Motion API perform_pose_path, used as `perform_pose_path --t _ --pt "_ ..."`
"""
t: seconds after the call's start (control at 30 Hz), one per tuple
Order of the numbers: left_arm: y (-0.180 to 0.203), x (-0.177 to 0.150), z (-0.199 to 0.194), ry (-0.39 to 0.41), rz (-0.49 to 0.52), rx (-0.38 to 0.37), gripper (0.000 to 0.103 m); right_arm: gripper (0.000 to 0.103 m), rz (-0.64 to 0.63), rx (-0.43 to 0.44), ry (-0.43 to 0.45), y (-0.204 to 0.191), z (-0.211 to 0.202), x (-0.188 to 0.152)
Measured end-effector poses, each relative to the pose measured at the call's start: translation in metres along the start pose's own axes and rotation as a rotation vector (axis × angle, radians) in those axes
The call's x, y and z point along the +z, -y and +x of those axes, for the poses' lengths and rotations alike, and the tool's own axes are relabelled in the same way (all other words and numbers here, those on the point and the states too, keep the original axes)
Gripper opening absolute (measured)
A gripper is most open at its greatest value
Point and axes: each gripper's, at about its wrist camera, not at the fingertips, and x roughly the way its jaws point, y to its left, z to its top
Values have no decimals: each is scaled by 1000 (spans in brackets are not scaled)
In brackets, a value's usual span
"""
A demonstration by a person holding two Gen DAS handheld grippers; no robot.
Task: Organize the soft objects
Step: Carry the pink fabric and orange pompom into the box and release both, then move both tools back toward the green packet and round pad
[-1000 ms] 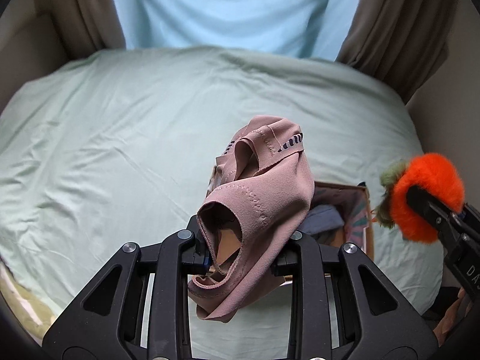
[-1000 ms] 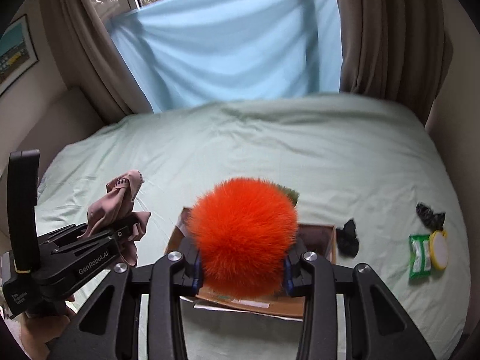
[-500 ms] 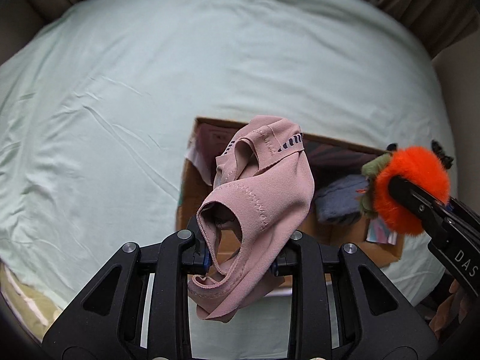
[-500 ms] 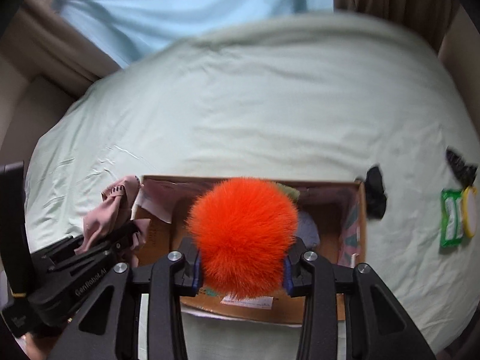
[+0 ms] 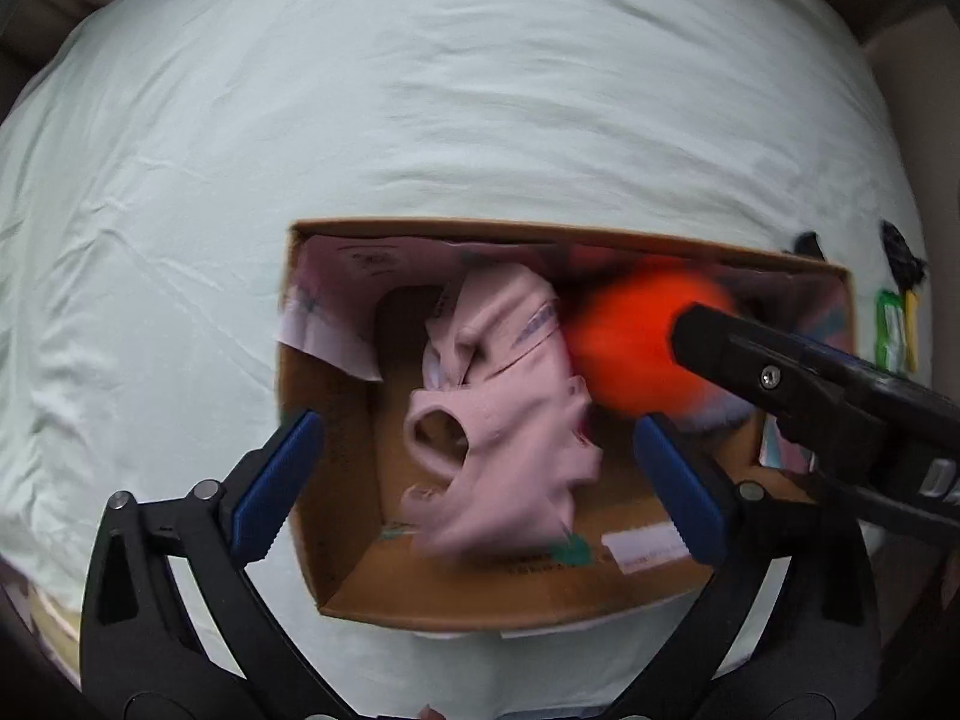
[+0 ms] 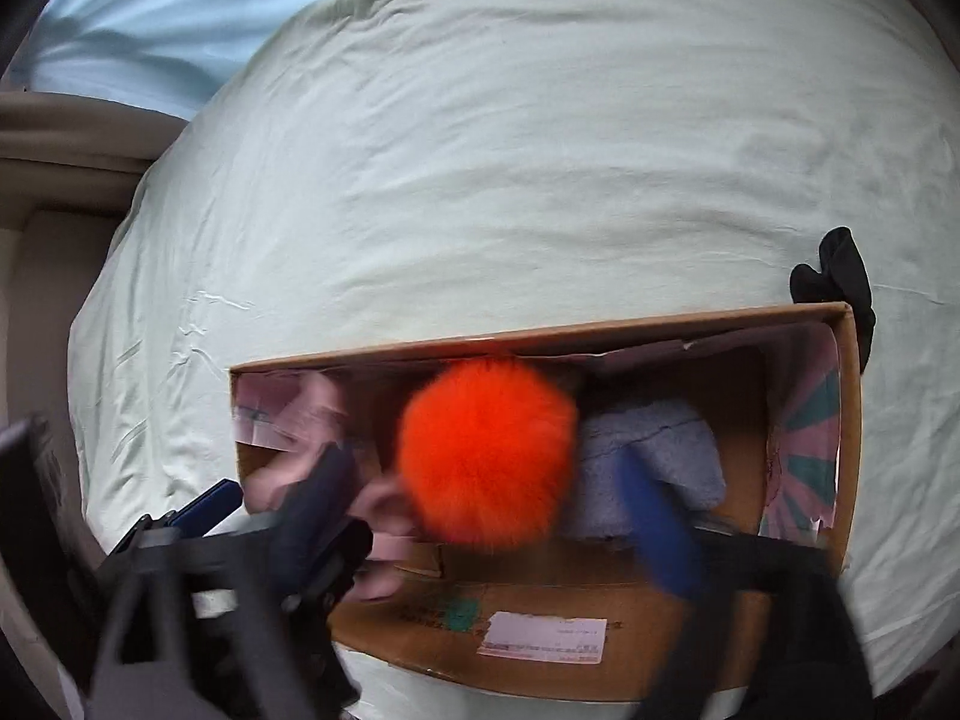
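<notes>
Both tools are spread wide over the cardboard box [image 5: 336, 468] on the bed [image 5: 420, 90], and their jaws have just been opening, with nothing pinched between them. The left tool [image 5: 474, 468] hangs straight above the pink garment [image 5: 504, 420], which is blurred and loose inside the box, clear of the blue pads on either side. The right tool [image 6: 486, 516] has let go of the orange pompom [image 6: 486, 450], which sits in the box against the pink cloth, just beside a grey-blue fleecy piece [image 6: 648, 468].

These are featherweight, floppy things. The garment looks thin and stretchy; it should bunch and drape, so a pinch on a thick fold or seam would hold best. The pompom squashes easily and its fluff may slip, so it wants a grip across the middle.

The right wrist view shows that fleecy piece plainly, plus a black cloth [image 6: 840, 276] on the sheet touching the box's far corner. The left wrist view shows the garment's full shape, two dark bits and a green and yellow packet [image 5: 894, 324] beyond the box. Those strays look like the next pickups.
</notes>
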Motion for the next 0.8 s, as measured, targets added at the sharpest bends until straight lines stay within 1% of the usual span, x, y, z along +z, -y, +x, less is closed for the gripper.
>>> perform_pose_path --t 0.13,0.27,0.37,0.5,0.6,0.8 --pt "7 -7 -1 0 63 33 103 103 -18 -19 0 -1 -1 -3" --pt "7 -7 0 -10 56 18 103 103 -33 -29 6 -3 -3 -7" --pt "6 -10 -5 -2 51 17 103 103 -50 -32 18 -4 -8 -9" --pt "7 -16 -22 28 56 26 103 103 -67 -30 51 -8 -22 -15" --pt "5 -22 -37 53 54 36 103 103 -102 -45 93 -15 -42 -21" --pt "1 -41 -83 144 53 64 103 103 -186 -53 173 -37 -84 -37"
